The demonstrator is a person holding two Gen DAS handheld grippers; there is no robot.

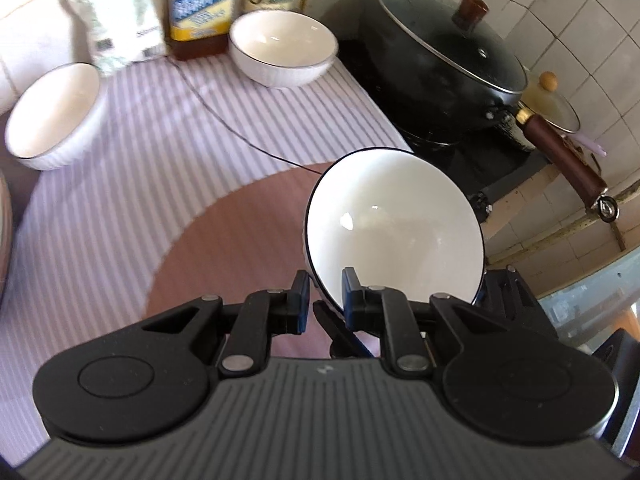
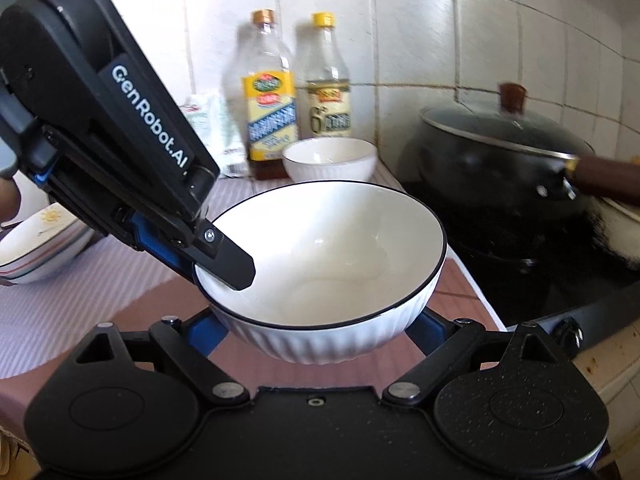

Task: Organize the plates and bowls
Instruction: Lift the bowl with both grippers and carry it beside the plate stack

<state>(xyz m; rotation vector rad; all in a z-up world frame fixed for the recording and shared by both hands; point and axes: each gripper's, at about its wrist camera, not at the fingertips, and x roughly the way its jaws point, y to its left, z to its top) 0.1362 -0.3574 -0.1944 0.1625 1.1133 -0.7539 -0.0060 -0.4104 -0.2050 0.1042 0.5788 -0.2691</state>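
A striped lilac cloth [image 1: 132,168] covers the counter, with a brown patch [image 1: 240,248] of it under the grippers. To the right sits a black wok [image 1: 436,60] under a glass lid [image 2: 508,132], its brown handle [image 1: 564,152] pointing toward the camera. Against the tiled wall [image 2: 440,32] stand two bottles, one with a yellow label [image 2: 270,108] and one with a pale label [image 2: 328,96], and a white packet [image 1: 116,20] beside them. The white ribbed bowl with the dark rim [image 2: 332,248] hangs clear of the cloth, tilted. The left gripper [image 1: 326,300] is clamped on its rim, one finger [image 2: 228,260] inside the bowl and the other outside. The right gripper [image 2: 320,332] has its fingers spread wide on either side of the bowl's base; whether its pads press the wall I cannot tell. A second bowl [image 1: 282,50] rests in front of the bottles, a third [image 1: 52,116] at the cloth's left edge, and stacked patterned dishes [image 2: 40,244] lie far left.
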